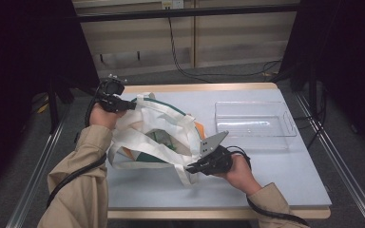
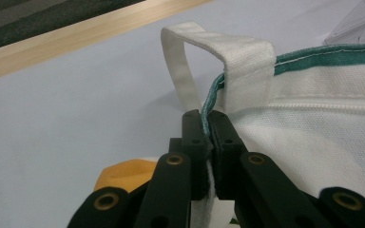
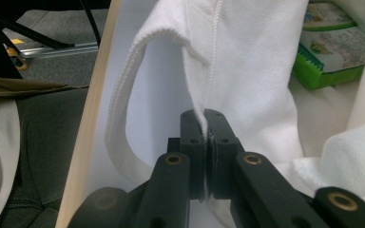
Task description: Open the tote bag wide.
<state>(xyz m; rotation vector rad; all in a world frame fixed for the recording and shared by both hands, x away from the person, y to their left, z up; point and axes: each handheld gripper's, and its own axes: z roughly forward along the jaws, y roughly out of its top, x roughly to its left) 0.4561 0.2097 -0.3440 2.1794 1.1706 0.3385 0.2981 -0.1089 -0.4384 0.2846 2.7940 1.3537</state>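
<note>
My right tool [image 1: 193, 167] sits nearest me, at the near edge of the white tote bag [image 1: 148, 137], and in the right gripper view its black jaws are clenched on a fold of the bag's white cloth [image 3: 237, 71], with a white strap [image 3: 123, 118] looping down just to the left of the pinch. Beyond that fold I can see a green-edged packet [image 3: 332, 52] lying inside the bag. The bag itself lies on the left half of the pale blue counter [image 1: 266, 175], mouth pulled open between my two hands, with its white handles draped across it and something green and orange showing inside. My left tool [image 1: 134, 105] is at the bag's far left corner, and in the left gripper view its jaws are clamped on the green-trimmed rim [image 2: 209, 102] right beside where a white handle loop [image 2: 204, 52] is stitched on; an orange shape [image 2: 123, 173] shows low beside the jaws. Farther out on the right, a clear plastic tray [image 1: 255, 119] rests on the counter, well apart from the bag. Past the counter's wooden far edge a black cable [image 1: 180, 61] trails across the floor.
</note>
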